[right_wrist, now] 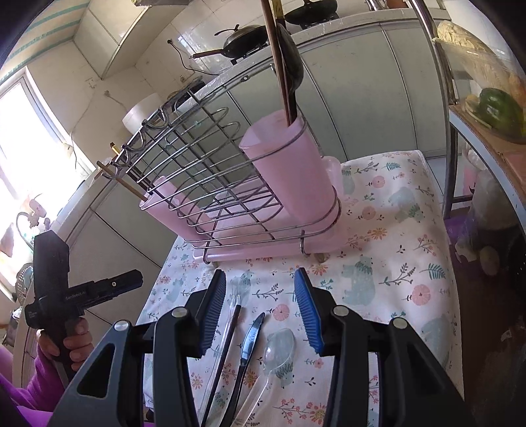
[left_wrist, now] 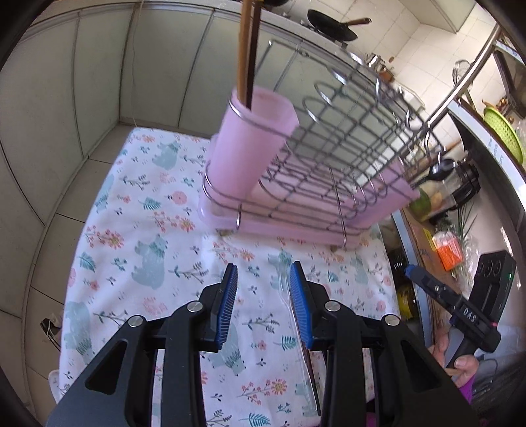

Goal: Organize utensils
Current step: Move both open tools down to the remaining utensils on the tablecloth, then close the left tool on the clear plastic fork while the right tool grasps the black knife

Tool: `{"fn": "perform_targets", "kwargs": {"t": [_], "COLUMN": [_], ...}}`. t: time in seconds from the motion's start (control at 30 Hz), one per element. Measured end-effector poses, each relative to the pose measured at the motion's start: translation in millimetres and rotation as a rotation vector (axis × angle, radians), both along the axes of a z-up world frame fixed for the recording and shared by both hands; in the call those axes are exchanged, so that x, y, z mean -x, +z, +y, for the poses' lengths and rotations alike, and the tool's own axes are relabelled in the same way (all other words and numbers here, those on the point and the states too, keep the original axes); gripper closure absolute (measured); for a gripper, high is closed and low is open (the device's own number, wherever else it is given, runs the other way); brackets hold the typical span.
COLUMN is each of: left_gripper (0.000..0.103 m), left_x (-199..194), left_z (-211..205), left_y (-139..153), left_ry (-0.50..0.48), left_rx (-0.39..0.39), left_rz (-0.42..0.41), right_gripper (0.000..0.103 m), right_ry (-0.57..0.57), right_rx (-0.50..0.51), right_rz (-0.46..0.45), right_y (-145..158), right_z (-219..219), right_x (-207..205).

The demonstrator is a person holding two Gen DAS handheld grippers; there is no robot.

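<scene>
A wire dish rack (left_wrist: 345, 144) (right_wrist: 203, 177) on a pink tray stands on the floral cloth. A pink cup (left_wrist: 253, 147) (right_wrist: 292, 167) at one end of the rack holds chopsticks (left_wrist: 248, 49) and a dark spoon (right_wrist: 291, 65). A second pink cup (right_wrist: 164, 203) at the other end holds more sticks. Below my right gripper (right_wrist: 261, 285), open and empty, lie a clear fork (right_wrist: 236, 289), a dark chopstick (right_wrist: 227, 348), a black knife (right_wrist: 250, 341) and a clear spoon (right_wrist: 279, 348). My left gripper (left_wrist: 263, 276) is open and empty; a clear utensil (left_wrist: 296, 328) lies by its right finger.
The floral cloth (left_wrist: 131, 230) (right_wrist: 401, 230) covers a small table beside grey cabinet doors (left_wrist: 98, 82). A shelf with vegetables (right_wrist: 496, 108) stands at the right in the right wrist view. A counter with a wok (left_wrist: 332, 24) is behind the rack.
</scene>
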State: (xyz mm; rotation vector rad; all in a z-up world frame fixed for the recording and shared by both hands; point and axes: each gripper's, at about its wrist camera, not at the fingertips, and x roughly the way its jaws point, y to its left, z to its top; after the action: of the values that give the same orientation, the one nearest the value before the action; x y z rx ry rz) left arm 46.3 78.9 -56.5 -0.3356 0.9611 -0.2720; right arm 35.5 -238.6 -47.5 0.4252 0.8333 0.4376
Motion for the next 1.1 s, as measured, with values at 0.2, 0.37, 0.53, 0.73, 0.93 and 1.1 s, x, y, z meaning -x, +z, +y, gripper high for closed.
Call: {"fn": "perform_targets", "kwargs": {"t": [0.2,0.37,0.53,0.73,0.93,1.1], "left_gripper": [0.07,0.07,0.07,0.083,0.09,0.097], "left_x": [3.2,-4.4,-10.6,-22.4,-37.2,-42.5], "left_z": [-20.9,-38.5,-57.4,-70.9,-76.2,-82.7], "left_y": [-25.3,-45.6,-61.9,-73.3,-89.3,-99.5], "left_ry": [-0.082,-0.123,-0.173,-0.178,-0.168,-0.16], "left_rx": [0.014,0.045,0.051,0.028,0.024,0.026], "left_rz": [0.074,0.156,0.224,0.262,0.312,0.329], "right_gripper": [0.06,0.06,0.06,0.061,0.061,0.061], "right_ry": [0.022,0.047,0.088,0.108,0.096,0.086], "right_rx": [-0.054,-0.067,-0.085,-0.143,-0.197,-0.216], "right_rz": [0.107,0.203,0.292,0.349,0.383,0.406], "right_y": [-19.5,-38.1,-56.7,-70.7,-75.0,-78.9], "right_z": [2.3,6.2,10.9,11.7,2.8,-2.1], "right_x": [-1.4,-1.7,0.3,4.8,7.9,8.6]}}
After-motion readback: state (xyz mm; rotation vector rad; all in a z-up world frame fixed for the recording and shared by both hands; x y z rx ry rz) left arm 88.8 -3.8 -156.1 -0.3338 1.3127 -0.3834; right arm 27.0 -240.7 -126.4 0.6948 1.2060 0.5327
